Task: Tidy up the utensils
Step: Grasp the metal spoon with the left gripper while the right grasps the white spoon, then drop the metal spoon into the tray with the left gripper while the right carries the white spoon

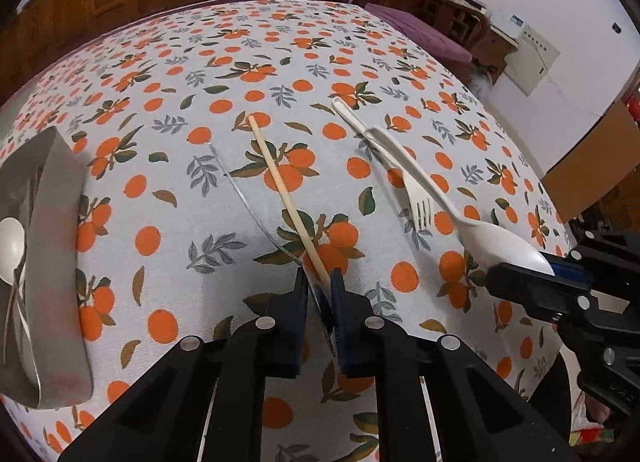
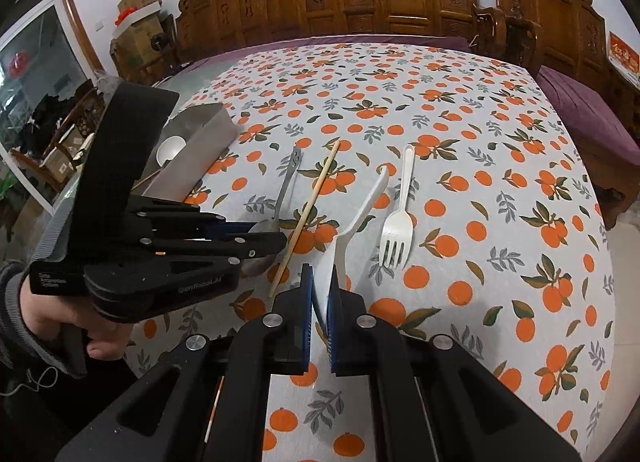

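Utensils lie across the orange-print tablecloth point(image 1: 224, 62); nearest, the left gripper point(image 1: 320, 282) has its jaws pinched on the bowl of a metal spoon point(image 2: 262, 246), whose handle reaches away over the cloth, while the right gripper point(image 2: 320, 286) is clamped on the bowl of a white plastic spoon point(image 2: 352, 226). Between the two spoons rests a single wooden chopstick point(image 1: 280, 190). Just beyond the white spoon lies a white plastic fork point(image 2: 398, 218). Farther off on the left stands a metal tray point(image 2: 208, 142) holding another spoon
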### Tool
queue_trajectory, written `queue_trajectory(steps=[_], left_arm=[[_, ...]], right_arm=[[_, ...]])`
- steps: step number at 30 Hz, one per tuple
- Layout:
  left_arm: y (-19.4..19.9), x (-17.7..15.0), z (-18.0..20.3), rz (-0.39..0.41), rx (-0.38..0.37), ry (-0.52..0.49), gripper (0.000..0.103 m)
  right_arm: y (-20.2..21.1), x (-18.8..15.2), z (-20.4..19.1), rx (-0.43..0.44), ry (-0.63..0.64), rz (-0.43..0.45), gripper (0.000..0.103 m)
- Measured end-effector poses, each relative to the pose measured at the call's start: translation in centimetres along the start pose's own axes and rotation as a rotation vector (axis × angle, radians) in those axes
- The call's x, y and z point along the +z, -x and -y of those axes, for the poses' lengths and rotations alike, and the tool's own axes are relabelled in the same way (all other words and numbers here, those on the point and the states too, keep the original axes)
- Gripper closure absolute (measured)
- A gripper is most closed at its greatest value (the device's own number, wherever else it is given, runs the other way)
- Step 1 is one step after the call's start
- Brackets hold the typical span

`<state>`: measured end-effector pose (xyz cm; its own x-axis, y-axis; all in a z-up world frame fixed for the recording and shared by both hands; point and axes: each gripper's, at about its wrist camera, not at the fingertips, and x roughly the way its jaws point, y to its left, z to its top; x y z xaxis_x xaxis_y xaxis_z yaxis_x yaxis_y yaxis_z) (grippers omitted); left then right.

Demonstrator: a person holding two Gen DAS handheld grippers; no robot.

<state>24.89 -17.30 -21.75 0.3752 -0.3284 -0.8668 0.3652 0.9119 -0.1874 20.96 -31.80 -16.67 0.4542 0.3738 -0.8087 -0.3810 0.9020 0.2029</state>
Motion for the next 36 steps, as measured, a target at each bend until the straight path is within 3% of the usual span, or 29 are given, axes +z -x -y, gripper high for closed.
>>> queue_trajectory(steps=[2, 13, 36], left_arm=[[0.3, 0.0, -0.2, 0.002, -0.003, 0.010, 0.100], [5.4, 0.2, -1.6, 0.075, 0.028, -0.004, 0.100], [14.4, -2.1, -8.7, 0.161, 0.068, 0.019, 0.100]], right_arm=[[0.2, -0.1, 0.1, -0.002, 0.000, 0.000, 0.096], [0.4, 0.4, -1.2, 0.001, 0.008, 0.018, 0.096], [0.8, 4.6, -10.0, 0.045, 0.082, 0.090, 0.096]])
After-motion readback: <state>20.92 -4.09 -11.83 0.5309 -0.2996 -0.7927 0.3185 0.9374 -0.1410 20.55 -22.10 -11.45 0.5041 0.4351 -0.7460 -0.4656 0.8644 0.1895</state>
